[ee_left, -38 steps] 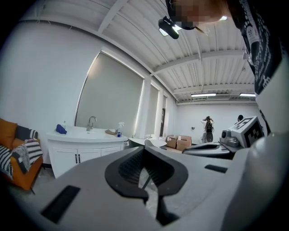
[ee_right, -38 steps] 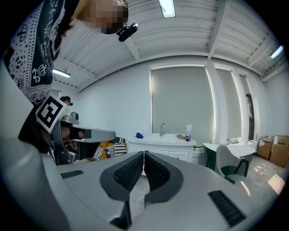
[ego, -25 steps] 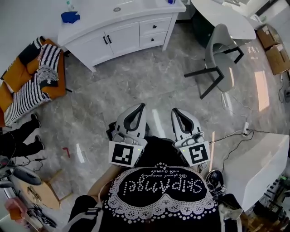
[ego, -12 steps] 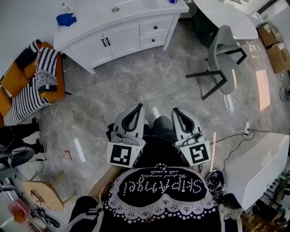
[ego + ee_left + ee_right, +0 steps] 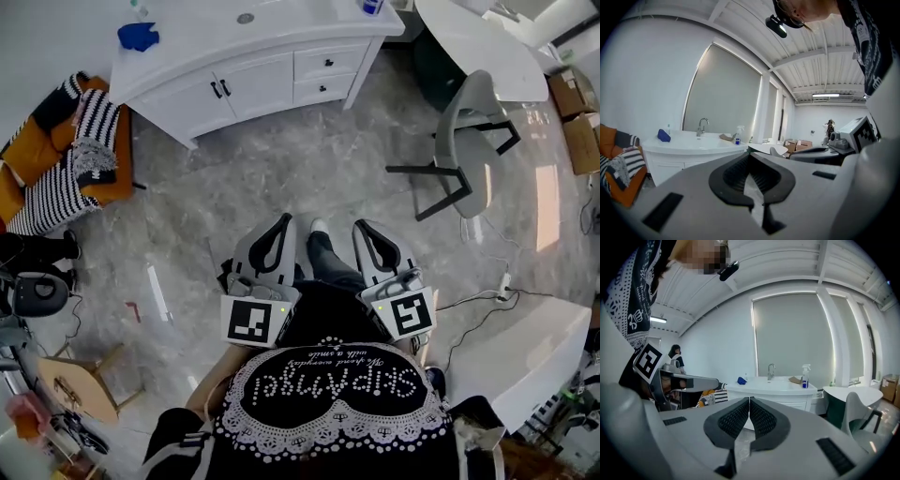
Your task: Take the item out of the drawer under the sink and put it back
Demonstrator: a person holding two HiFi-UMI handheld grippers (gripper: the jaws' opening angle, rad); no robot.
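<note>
Drawers (image 5: 326, 64), white, dark-knobbed, sit closed; left tool (image 5: 289, 221) and right tool (image 5: 360, 227) clenched, empty.

Head view: mounted above the person, facing steeply down at the floor. The sink cabinet (image 5: 253, 66) lies at the frame's top edge, well apart.

Left gripper view: set low and roughly level, looking along the left gripper (image 5: 749, 157). The sink cabinet is distant, at lower left.

Right gripper view: same heading along the right gripper (image 5: 749, 401), with the cabinet distant and near centre.

Shared by all three views: the cabinet and the blue object (image 5: 139, 36) on its top. Each gripper view also catches the other gripper at its edge.
</note>
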